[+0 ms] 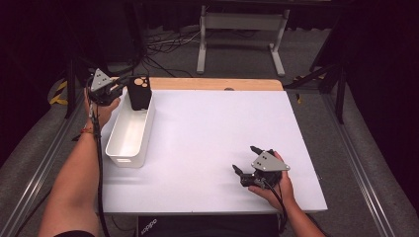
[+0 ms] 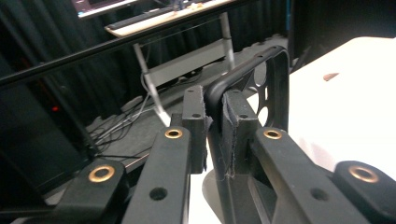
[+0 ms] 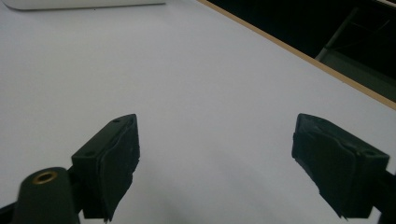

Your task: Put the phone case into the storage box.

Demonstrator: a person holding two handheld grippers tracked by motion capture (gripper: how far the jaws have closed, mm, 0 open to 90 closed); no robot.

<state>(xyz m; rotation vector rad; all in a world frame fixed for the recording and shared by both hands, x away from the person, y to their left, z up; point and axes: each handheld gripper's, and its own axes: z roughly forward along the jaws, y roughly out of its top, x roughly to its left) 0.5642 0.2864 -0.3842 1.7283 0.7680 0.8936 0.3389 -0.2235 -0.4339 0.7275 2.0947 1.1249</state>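
A black phone case [image 1: 140, 92] with round camera cut-outs hangs upright over the far end of a white plastic bin [image 1: 126, 159]. My left gripper [image 1: 122, 89] is shut on it from the left. In the left gripper view the two pads pinch the rim of the case [image 2: 275, 79], and my left gripper [image 2: 215, 116] grips it at one corner. At the near right of the white table [image 1: 212, 138], my right gripper [image 1: 245, 158] rests in a hand, open. Between its fingers, my right gripper [image 3: 215, 154] has just bare table.
The bin stands along the table's left side, and its inside looks bare. Its edge [image 3: 84, 3] shows at the top of the right gripper view. A wooden strip [image 1: 217, 83] borders the far edge. A grey metal stand [image 1: 242, 29] and cables sit on the floor beyond.
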